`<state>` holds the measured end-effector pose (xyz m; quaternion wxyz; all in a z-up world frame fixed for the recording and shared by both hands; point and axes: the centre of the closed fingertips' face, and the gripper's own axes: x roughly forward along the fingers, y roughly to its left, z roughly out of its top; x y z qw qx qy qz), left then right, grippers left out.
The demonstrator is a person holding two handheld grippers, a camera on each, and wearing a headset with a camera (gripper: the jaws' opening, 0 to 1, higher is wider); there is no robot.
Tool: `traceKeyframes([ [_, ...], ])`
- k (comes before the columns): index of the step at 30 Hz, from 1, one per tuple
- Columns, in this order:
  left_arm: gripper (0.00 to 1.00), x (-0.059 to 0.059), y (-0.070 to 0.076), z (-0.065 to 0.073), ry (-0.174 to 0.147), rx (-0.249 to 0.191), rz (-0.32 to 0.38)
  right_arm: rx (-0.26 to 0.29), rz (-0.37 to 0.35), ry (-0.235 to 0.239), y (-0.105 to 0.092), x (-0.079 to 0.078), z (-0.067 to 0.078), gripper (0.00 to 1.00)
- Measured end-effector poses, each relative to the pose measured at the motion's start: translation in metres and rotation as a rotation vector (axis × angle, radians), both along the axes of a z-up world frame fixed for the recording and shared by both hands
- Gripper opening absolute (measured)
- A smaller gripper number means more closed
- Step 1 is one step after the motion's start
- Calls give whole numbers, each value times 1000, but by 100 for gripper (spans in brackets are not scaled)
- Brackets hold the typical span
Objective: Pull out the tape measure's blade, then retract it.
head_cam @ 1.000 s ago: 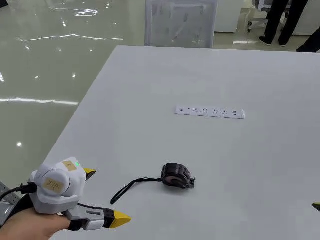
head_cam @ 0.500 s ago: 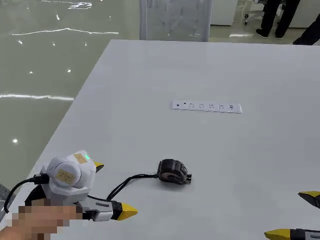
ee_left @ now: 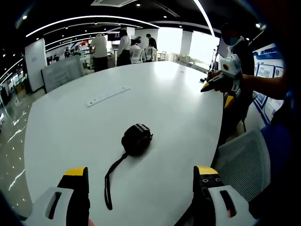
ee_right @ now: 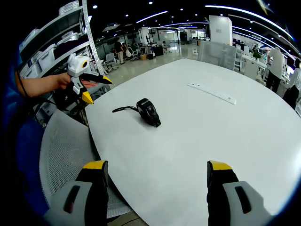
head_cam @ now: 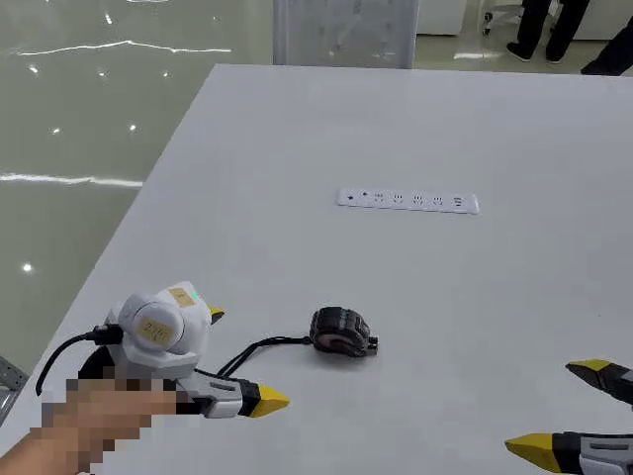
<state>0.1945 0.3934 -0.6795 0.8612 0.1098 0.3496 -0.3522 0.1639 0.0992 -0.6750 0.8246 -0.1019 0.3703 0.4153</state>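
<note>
Beyond the tape measure [head_cam: 343, 332], a power strip [head_cam: 407, 200] lies well apart on the white table [head_cam: 396, 119]. Left gripper [head_cam: 245, 357] and right gripper [head_cam: 552, 407]: jaws spread, empty. Floor [head_cam: 89, 119] glossy.

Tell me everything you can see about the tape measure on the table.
The tape measure is a small, dark, rounded case, plastic or rubber by its look. It rests on the white table, near the person's edge, blade not pulled out. A black wrist strap trails from it across the table toward the open left hand-held gripper, which is apart from it. Nothing but the table touches it.
</note>
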Motion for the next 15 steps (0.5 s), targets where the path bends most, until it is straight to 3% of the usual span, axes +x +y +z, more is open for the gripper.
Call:
traceKeyframes([
  [15,86,15,-19,-10,4,5,-58,-9,71,5,23,14,-15,79],
])
